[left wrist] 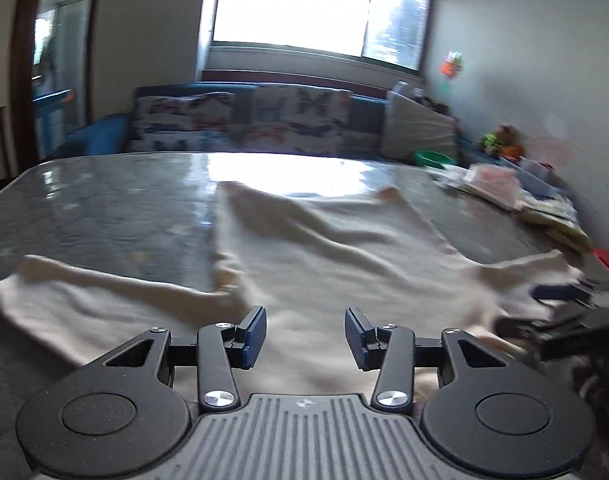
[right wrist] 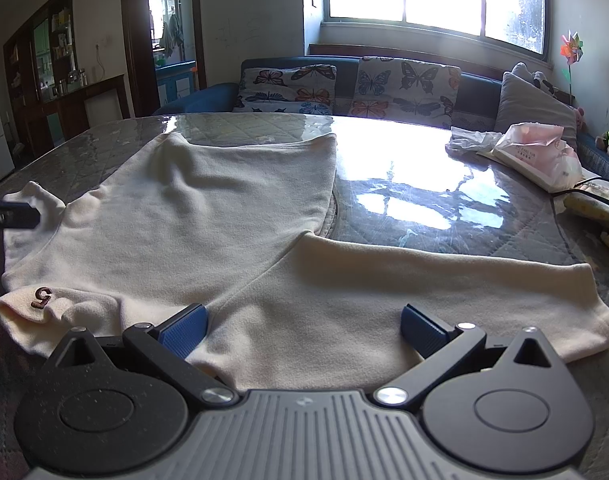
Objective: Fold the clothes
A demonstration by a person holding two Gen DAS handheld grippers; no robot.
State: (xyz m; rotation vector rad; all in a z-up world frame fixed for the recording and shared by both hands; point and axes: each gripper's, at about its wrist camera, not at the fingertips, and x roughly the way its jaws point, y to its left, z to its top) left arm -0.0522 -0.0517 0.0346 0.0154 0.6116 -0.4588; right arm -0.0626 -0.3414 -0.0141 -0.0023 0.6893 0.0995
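Observation:
A cream long-sleeved top [right wrist: 208,216] lies spread flat on the glass-covered table [right wrist: 424,184]. A small brown "5" [right wrist: 42,297] marks its collar. Its right sleeve [right wrist: 384,292] stretches across in front of my right gripper [right wrist: 304,332], which is open just above the cloth. In the left wrist view the same top [left wrist: 336,248] lies ahead, one sleeve [left wrist: 84,292] reaching left. My left gripper [left wrist: 305,336] is open over the cloth. The right gripper also shows blurred in the left wrist view [left wrist: 560,312], at the other sleeve's end.
A pink tissue pack [right wrist: 532,148] and loose papers lie at the table's right side. A black cable [right wrist: 596,192] runs there too. A sofa with butterfly cushions [right wrist: 344,84] stands behind the table under the window.

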